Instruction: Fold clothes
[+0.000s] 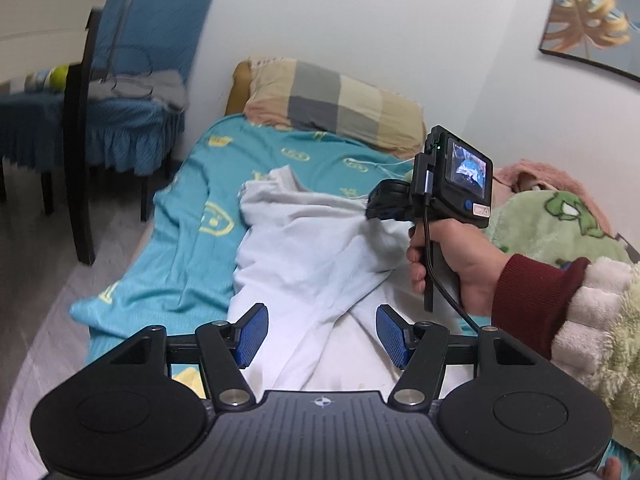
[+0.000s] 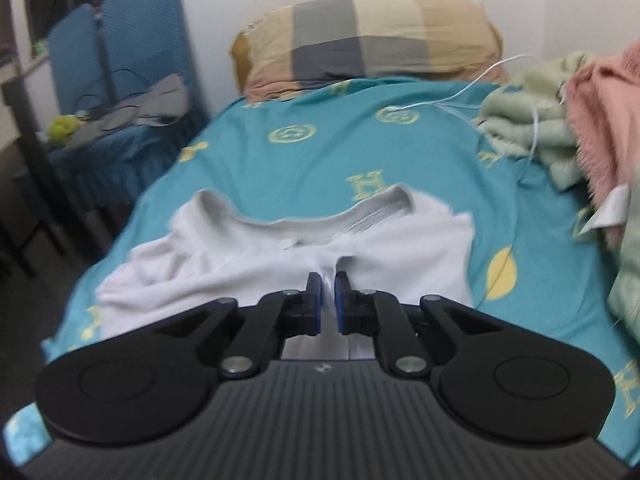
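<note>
White shirt [image 2: 256, 256] lies crumpled on the teal sheet [image 2: 320, 148], collar toward 12 o'clock. Your right gripper [image 2: 327, 300] pinches a shirt fold; your left gripper [image 1: 320, 334] hangs wide open, empty, over it.

The right gripper's [image 1: 380, 200] fingertips are hidden behind its own body in the left wrist view. The leaf painting [image 1: 592, 16] is cut by the edge. Items on the blue chair [image 2: 120, 120] are too blurred to identify.

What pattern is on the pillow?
The pillow has big checks in tan, cream and grey; it shows best in the right wrist view.
</note>
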Motion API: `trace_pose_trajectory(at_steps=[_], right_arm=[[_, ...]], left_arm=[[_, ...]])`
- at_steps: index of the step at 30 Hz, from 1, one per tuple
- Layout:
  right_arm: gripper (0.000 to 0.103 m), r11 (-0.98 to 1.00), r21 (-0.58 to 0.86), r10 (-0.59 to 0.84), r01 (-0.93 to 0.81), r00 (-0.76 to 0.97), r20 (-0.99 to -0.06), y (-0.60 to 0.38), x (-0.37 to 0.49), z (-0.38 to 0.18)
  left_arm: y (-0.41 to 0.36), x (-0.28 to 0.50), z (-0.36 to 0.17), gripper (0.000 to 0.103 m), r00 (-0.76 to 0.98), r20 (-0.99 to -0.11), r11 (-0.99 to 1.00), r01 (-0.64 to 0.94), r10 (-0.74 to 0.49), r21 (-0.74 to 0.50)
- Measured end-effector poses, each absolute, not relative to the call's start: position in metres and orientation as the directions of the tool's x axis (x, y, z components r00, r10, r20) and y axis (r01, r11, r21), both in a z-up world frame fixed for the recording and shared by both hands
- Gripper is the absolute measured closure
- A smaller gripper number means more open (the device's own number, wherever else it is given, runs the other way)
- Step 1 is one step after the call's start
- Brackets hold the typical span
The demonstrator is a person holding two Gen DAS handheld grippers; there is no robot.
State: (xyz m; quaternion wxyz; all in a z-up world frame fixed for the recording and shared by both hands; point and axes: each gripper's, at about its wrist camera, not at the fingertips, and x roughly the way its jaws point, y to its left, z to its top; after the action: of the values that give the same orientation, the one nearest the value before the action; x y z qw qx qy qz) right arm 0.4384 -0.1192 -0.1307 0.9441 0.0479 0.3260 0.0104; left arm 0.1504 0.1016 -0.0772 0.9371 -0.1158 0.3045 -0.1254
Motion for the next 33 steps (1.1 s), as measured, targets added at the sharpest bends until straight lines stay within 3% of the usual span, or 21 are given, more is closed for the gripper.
trace_pose_trajectory(at_steps=[3, 10, 12, 15, 24, 26, 28, 29, 30, 33], right_arm=[[0.093, 0.997, 0.067, 0.023, 0.025, 0.771, -0.637, -0.12, 0.449, -0.136], [0.086, 0.986, 0.154, 0.052, 0.063, 0.762, -0.645, -0.129, 0.422, -0.116], [0.06, 0.982, 0.184, 0.081, 0.05, 0.765, -0.639, -0.128, 0.405, -0.11], [0.037, 0.973, 0.228, 0.126, 0.026, 0.771, -0.624, -0.127, 0.378, -0.102], [0.037, 0.959, 0.279, 0.165, 0.048, 0.704, -0.691, -0.093, 0.359, -0.121], [0.038, 0.966, 0.252, 0.139, 0.059, 0.703, -0.697, -0.084, 0.365, -0.129], [0.053, 0.978, 0.198, 0.097, 0.068, 0.694, -0.713, -0.075, 0.371, -0.138], [0.079, 0.983, 0.168, 0.072, 0.073, 0.69, -0.72, -0.072, 0.372, -0.14], [0.093, 0.986, 0.148, 0.051, 0.082, 0.688, -0.724, -0.072, 0.371, -0.141], [0.096, 0.982, 0.165, 0.048, 0.09, 0.728, -0.684, -0.082, 0.355, -0.131]], left_arm=[[0.104, 0.153, -0.08, 0.04, 0.776, -0.553, 0.941, 0.153, -0.304, -0.302], [0.104, 0.147, -0.074, 0.04, 0.788, -0.546, 0.946, 0.139, -0.285, -0.293], [0.105, 0.148, -0.071, 0.04, 0.791, -0.549, 0.95, 0.124, -0.269, -0.286], [0.109, 0.146, -0.068, 0.039, 0.79, -0.561, 0.954, 0.097, -0.247, -0.284], [0.119, 0.148, -0.067, 0.037, 0.779, -0.595, 0.96, 0.029, -0.196, -0.278], [0.121, 0.149, -0.069, 0.037, 0.775, -0.603, 0.96, 0.017, -0.189, -0.279], [0.123, 0.151, -0.071, 0.037, 0.771, -0.608, 0.958, 0.011, -0.19, -0.286], [0.124, 0.151, -0.072, 0.037, 0.769, -0.61, 0.958, 0.01, -0.191, -0.288], [0.125, 0.151, -0.072, 0.037, 0.768, -0.611, 0.958, 0.01, -0.191, -0.287], [0.127, 0.151, -0.072, 0.037, 0.767, -0.61, 0.955, 0.01, -0.196, -0.295]])
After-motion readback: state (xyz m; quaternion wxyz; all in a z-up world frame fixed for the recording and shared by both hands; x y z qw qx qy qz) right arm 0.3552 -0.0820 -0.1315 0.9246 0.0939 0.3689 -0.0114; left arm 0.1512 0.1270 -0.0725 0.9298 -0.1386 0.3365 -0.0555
